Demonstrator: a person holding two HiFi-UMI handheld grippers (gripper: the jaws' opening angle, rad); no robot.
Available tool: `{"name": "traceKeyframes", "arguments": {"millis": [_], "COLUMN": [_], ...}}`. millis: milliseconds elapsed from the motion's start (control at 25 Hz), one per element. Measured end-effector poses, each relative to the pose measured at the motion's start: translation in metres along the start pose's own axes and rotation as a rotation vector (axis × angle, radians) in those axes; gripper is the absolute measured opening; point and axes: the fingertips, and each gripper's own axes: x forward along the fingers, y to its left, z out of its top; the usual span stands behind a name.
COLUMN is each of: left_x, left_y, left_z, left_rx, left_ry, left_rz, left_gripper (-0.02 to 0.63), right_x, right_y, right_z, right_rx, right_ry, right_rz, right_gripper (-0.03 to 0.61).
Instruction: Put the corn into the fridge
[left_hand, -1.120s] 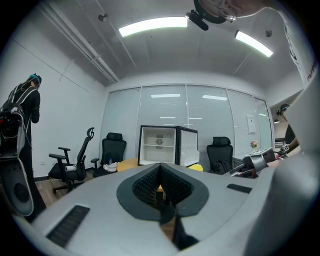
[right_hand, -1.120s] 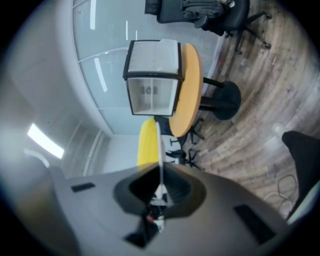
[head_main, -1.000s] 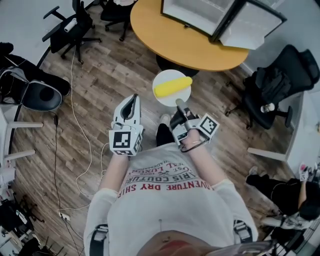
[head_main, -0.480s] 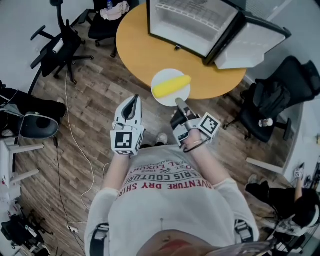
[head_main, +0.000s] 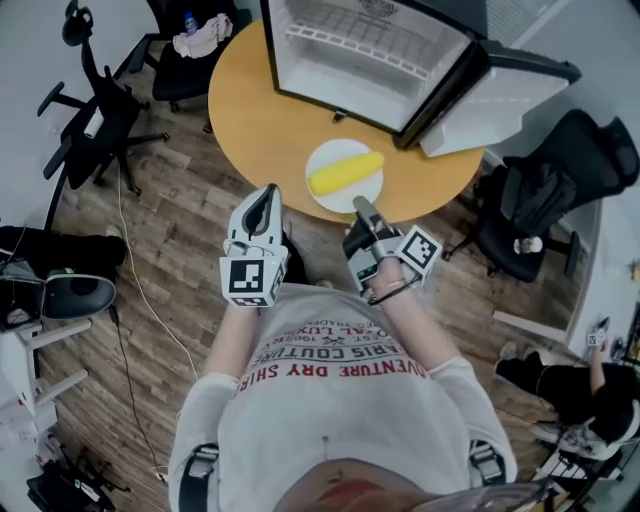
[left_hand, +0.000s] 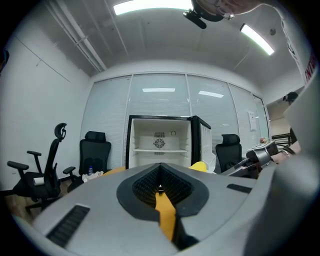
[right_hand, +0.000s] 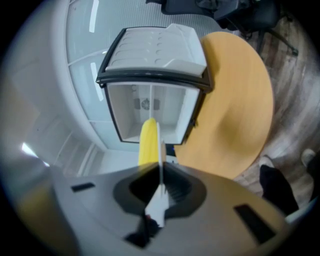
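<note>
Midway: right gripper (head_main: 362, 208) pinched tight on the white plate (head_main: 325, 158) rim, corn (head_main: 345, 173) lying on it, left gripper (head_main: 262, 196) closed and empty, mini fridge (head_main: 370, 50) open ahead on round table (head_main: 255, 110), corn not yet inside.

Head view looks steeply down; both gripper views face the shared fridge (head_main: 365, 55).

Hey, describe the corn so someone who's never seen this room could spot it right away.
Find the round wooden table with the open fridge on it. In front of the fridge, the right gripper holds a white plate by its rim. The corn lies on that plate: one cob, the only bright yellow thing around.
</note>
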Motion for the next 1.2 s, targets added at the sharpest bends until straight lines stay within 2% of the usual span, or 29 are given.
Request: {"name": "traceKeyframes", "arguments": {"millis": [600,840,1200], "left_x": [0.18,0.227,0.27], "left_y": [0.058,0.075,0.086], "left_z": [0.039,0.052,0.048], "left_rx": [0.016,0.03,0.039], "left_ry": [-0.026,-0.041,-0.039], "left_rz": [-0.292,-0.381,-0.487], "left_gripper": [0.026,0.026,0.026], "right_x": [0.111,0.137,0.166], "right_y": [0.051,0.072,0.093], "right_z": [0.08,0.105,0.132], "right_rx": [0.026,0.024,0.031], "right_ry": [-0.277,-0.38,-0.489], "right_rz": [0.036,0.054,0.059], "right_gripper": [0.037,0.037,0.038]}}
